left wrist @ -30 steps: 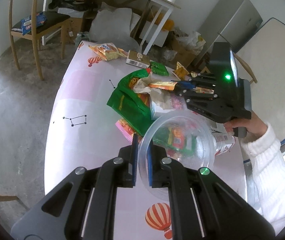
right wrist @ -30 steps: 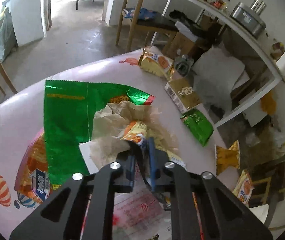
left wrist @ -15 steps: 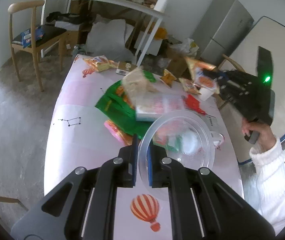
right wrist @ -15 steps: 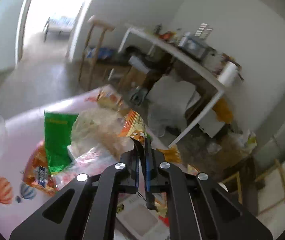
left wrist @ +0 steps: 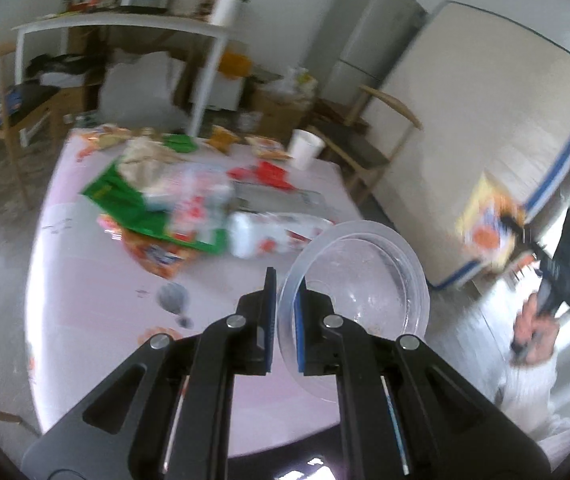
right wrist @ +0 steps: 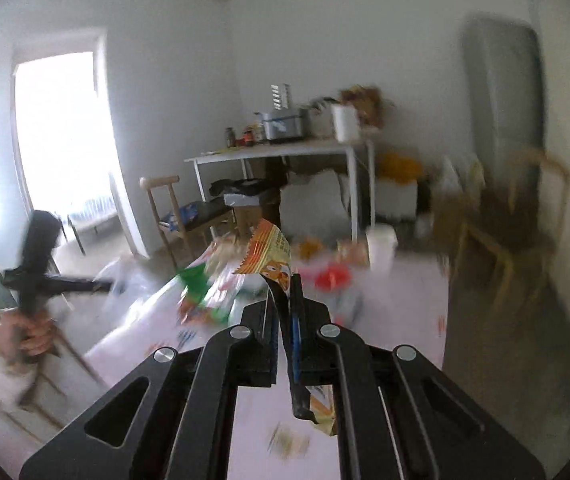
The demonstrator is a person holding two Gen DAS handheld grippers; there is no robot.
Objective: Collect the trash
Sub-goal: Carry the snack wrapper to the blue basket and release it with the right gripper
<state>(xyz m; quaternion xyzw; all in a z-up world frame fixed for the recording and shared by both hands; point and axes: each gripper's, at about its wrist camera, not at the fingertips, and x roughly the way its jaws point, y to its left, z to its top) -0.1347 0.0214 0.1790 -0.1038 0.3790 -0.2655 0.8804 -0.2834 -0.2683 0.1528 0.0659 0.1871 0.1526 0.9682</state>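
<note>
Left claw [left wrist: 283, 312] clamped on rim of clear plastic bowl [left wrist: 361, 280], above pink bench [left wrist: 97, 300]. Right claw [right wrist: 285, 312] clamped on orange snack wrapper [right wrist: 271, 258], raised off bench.

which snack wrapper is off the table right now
The orange-yellow wrapper, pinched in the right gripper. The green wrapper and orange wrapper lie on the table.

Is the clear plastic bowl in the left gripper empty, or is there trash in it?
Empty. The clear bowl pinched at its rim by the left gripper shows only see-through bottom; the wrappers lie beyond it on the table.
</note>
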